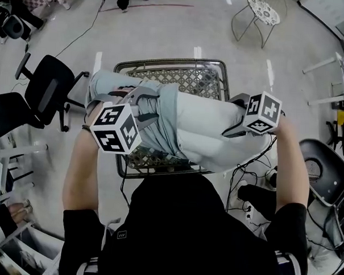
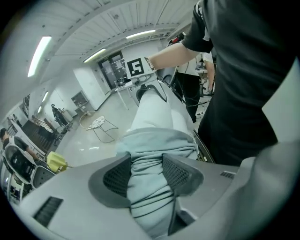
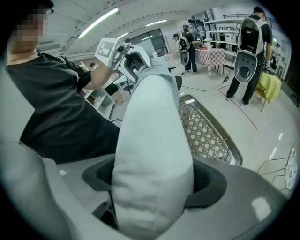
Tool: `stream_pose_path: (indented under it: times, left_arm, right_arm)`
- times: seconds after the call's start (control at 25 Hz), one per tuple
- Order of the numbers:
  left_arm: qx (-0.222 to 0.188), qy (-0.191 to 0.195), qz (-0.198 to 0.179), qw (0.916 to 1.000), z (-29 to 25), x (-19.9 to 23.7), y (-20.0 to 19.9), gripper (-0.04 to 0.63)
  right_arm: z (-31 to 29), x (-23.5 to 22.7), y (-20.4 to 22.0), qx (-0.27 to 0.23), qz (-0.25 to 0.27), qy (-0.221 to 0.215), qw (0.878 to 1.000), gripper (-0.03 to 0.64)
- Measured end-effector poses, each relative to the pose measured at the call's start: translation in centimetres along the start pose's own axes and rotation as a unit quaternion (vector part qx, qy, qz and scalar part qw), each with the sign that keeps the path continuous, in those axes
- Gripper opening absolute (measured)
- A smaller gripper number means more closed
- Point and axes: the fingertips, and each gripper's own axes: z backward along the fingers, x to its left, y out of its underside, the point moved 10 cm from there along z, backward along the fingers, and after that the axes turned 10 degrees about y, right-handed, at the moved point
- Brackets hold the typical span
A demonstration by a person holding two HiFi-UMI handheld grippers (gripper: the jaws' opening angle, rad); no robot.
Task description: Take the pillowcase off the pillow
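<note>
A white pillow [image 1: 217, 133] lies crosswise over a metal lattice table [image 1: 189, 78]. Its pale blue-grey pillowcase [image 1: 159, 113] is bunched over the left half. My left gripper [image 1: 142, 104] straddles that bunched end. In the left gripper view its jaws [image 2: 146, 171] stand apart with creased pillowcase [image 2: 154, 140] filling the gap and touching both pads. My right gripper [image 1: 236, 115] straddles the bare white end. In the right gripper view the pillow [image 3: 154, 122] fills its open jaws [image 3: 152, 176] and hides the pads. The left gripper [image 3: 133, 61] shows at the pillow's far end.
A black office chair [image 1: 46, 91] stands left of the table and another dark seat [image 1: 324, 169] to the right. A white wire chair [image 1: 260, 12] is farther back. Cables [image 1: 247, 166] trail on the floor. People [image 3: 248, 42] stand across the room.
</note>
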Motion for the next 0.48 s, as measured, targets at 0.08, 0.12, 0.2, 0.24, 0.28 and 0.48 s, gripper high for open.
stream_pose_path:
  times: [0.08,0.12,0.2,0.24,0.28,0.48]
  left_arm:
    - [0.000,0.005,0.008,1.0000,-0.5,1.1,0.1,0.207]
    - [0.002,0.006,0.011,0.9999,-0.8,1.7,0.2,0.207]
    - [0.008,0.006,0.015,0.9998,-1.7,2.9,0.5,0.207]
    - [0.011,0.006,0.016,0.9998,-2.3,3.5,0.6,0.206]
    - [0.013,0.007,0.016,0.9998,-2.9,4.2,0.8,0.202]
    - [0.021,0.015,0.022,0.9994,-5.7,7.9,1.4,0.184]
  right_arm:
    - [0.6,-1.0,0.5,-0.019,-0.004,0.024,1.000,0.430]
    - [1.3,-1.8,0.8,-0.030,-0.006,0.047,0.998,0.431]
    - [3.5,-3.9,1.8,-0.051,-0.017,0.108,0.993,0.430]
    - [4.7,-4.7,2.4,-0.059,-0.023,0.139,0.988,0.430]
    - [5.6,-5.0,2.8,-0.065,-0.027,0.162,0.984,0.430]
    - [0.7,-1.9,1.9,-0.053,0.017,0.175,0.983,0.430]
